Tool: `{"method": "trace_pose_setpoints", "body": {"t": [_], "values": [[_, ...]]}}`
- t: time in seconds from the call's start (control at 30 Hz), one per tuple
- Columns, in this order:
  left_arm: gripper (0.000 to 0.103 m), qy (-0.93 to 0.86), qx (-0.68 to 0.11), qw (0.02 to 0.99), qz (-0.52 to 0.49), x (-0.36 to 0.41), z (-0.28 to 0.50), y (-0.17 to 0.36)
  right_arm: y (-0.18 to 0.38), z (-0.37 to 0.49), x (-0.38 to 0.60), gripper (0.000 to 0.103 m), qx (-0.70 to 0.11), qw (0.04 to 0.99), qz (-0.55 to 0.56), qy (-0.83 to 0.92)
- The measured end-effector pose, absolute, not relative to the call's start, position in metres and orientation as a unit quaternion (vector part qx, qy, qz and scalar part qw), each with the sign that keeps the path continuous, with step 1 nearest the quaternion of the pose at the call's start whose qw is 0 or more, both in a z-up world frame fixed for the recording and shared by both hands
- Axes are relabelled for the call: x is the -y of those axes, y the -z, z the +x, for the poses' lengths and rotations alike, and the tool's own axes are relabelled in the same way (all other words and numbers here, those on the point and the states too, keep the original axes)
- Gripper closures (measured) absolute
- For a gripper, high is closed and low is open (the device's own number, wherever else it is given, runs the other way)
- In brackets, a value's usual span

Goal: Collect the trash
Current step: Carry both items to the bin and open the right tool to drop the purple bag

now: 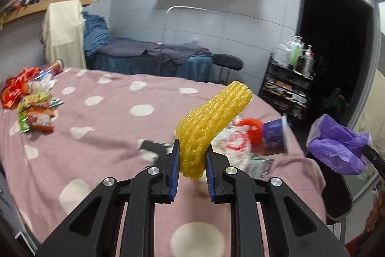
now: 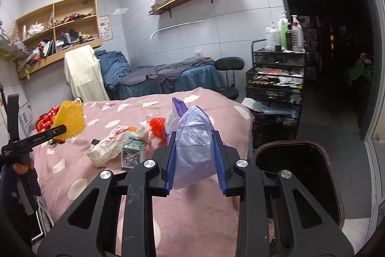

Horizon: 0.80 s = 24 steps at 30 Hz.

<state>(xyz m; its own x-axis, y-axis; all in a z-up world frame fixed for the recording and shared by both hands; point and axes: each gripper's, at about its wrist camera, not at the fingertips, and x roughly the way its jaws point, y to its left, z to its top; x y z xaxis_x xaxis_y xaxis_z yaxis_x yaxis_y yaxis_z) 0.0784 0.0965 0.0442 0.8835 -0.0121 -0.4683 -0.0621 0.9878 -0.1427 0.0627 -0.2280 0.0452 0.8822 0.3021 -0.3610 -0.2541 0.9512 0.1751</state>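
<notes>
Pinching a yellow foam fruit net [image 1: 211, 127] near its lower end, the left gripper [image 1: 192, 160] is holding it above the bed [image 1: 96, 136]; it looks feather-light and squashy, so a mid-body grip suits. The right gripper [image 2: 195, 155] is clamping a thin purple trash bag [image 2: 192, 136], limp and slippery, near the bed's right edge. Beside that edge a dark bin [image 2: 300, 172] is showing nothing inside.
</notes>
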Motion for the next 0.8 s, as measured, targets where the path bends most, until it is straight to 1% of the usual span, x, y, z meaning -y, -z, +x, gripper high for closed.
{"method": "trace_pose_setpoints", "body": {"t": [0.17, 0.3, 0.57, 0.8], "values": [[0.084, 0.052, -0.229, 0.970, -0.059, -0.055, 0.089, -0.053, -0.048, 0.061, 0.256, 0.074, -0.184, 0.978, 0.052, -0.079], [0.084, 0.106, -0.226, 0.968, -0.035, -0.015, 0.099, -0.056, -0.042, 0.065, 0.286, 0.074, -0.194, 0.979, 0.065, -0.028], [0.084, 0.203, -0.258, 0.944, -0.018, 0.053, 0.120, -0.042, -0.005, 0.089, 0.334, 0.074, -0.251, 0.963, 0.083, 0.050], [0.084, 0.260, -0.297, 0.919, -0.007, 0.107, 0.134, -0.019, 0.040, 0.113, 0.355, 0.074, -0.305, 0.945, 0.097, 0.070]]}}
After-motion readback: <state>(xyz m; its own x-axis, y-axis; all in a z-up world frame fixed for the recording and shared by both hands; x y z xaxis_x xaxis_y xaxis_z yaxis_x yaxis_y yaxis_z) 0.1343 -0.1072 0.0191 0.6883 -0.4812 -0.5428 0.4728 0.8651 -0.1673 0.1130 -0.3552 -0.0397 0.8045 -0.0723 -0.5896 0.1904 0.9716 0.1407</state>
